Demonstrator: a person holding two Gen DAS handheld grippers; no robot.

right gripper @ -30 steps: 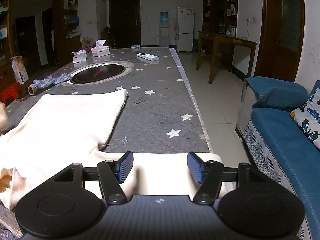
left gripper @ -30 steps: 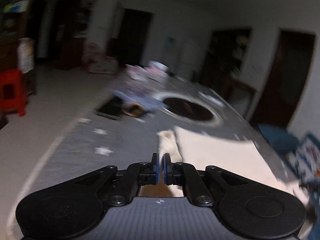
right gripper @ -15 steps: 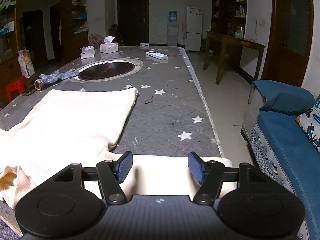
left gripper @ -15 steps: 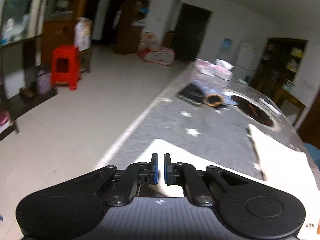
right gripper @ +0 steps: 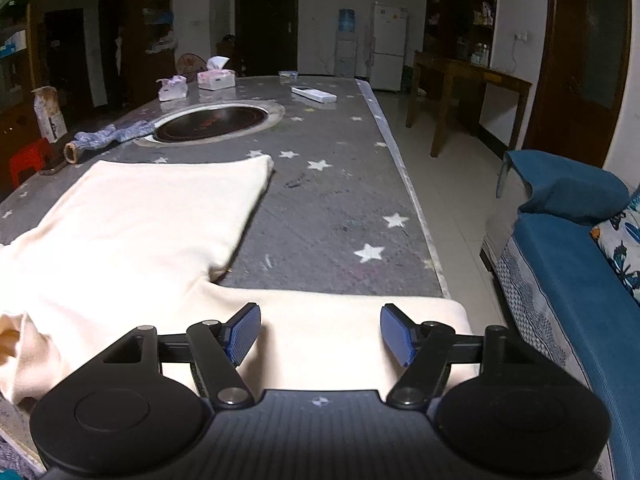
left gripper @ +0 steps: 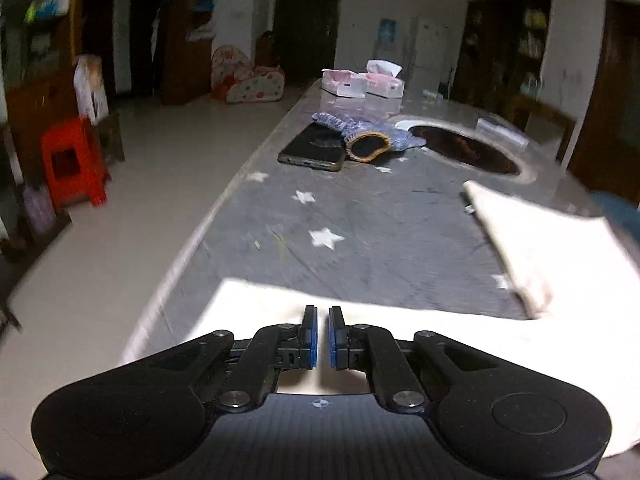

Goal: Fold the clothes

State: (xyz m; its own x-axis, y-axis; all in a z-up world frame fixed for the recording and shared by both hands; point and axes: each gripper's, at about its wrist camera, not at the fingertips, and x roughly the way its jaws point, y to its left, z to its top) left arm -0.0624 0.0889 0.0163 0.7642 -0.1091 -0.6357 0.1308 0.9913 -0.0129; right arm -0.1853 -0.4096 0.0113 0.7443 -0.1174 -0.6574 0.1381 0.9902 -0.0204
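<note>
Cloth, cream knit garment, lying soft and limp across grey starred tabletop; best pinched at sleeve hem. Left claw apparently gripping nothing, nearly shut; right claw widening, hovering empty.

You see a cream garment on a grey, white-starred table; blue sofa, red stool, blue-speckled glove.

Dim room with white walls and pale tiled floor — a blue sofa, a red stool, a white fridge.
</note>
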